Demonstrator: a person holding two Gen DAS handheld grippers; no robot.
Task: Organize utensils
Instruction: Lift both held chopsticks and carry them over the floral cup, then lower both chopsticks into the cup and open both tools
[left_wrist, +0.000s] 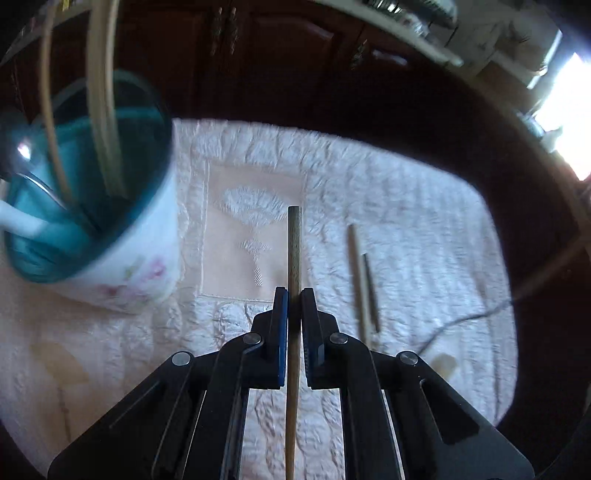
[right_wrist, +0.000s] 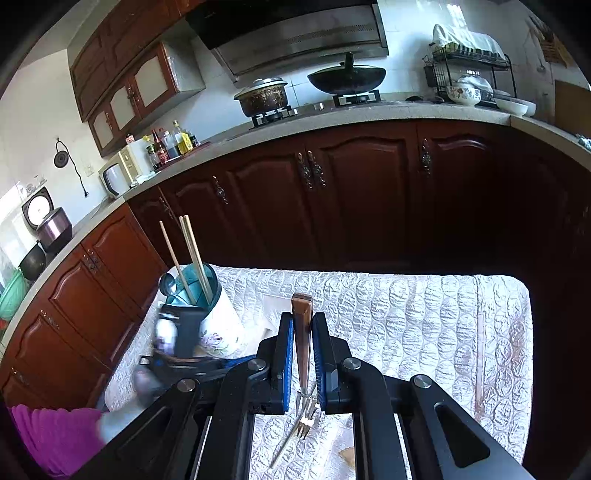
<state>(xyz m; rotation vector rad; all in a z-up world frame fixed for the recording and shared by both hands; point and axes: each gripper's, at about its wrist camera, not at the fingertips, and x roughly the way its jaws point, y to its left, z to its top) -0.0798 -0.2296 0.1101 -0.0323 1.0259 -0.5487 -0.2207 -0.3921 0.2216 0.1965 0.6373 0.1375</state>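
In the left wrist view my left gripper (left_wrist: 294, 295) is shut on a wooden chopstick (left_wrist: 294, 247) that runs straight out between the pads, above the white quilted cloth (left_wrist: 406, 221). A white floral cup (left_wrist: 140, 266) with a teal inside stands to the left and holds chopsticks (left_wrist: 101, 122) and a white-handled utensil. In the right wrist view my right gripper (right_wrist: 303, 319) is shut on a fork (right_wrist: 302, 332) by its brown handle, with the tines toward the camera. The same cup (right_wrist: 221, 328) stands to its left.
A pale chopstick (left_wrist: 356, 273) and a thinner dark stick (left_wrist: 370, 291) lie on the cloth to the right of the left gripper. A thin metal utensil (right_wrist: 284, 450) lies under the right gripper. Dark wooden cabinets (right_wrist: 332, 192) stand behind the table; a purple sleeve (right_wrist: 55, 439) shows at lower left.
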